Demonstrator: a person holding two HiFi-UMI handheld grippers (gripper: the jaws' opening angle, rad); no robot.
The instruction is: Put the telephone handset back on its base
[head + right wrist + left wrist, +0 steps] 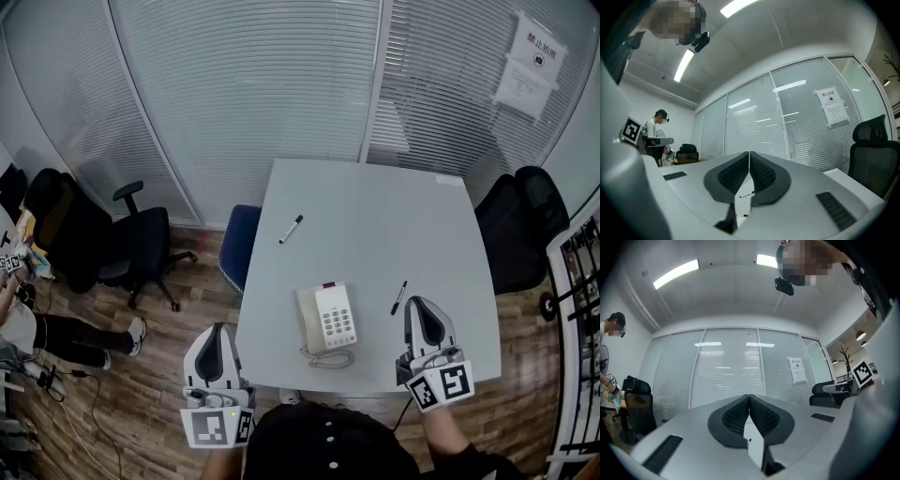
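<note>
A white telephone sits near the front edge of the grey table. Its handset lies along the left side of the base, and the coiled cord curls in front of it. My left gripper hangs off the table's left front corner, jaws shut and empty; in the left gripper view its pads meet at the tips. My right gripper hovers over the table to the right of the phone, also shut on nothing, its pads touching in the right gripper view.
A black marker lies mid-table and a pen lies just left of my right gripper. A blue chair stands at the table's left edge, with black office chairs further left and at the right. A person sits at far left.
</note>
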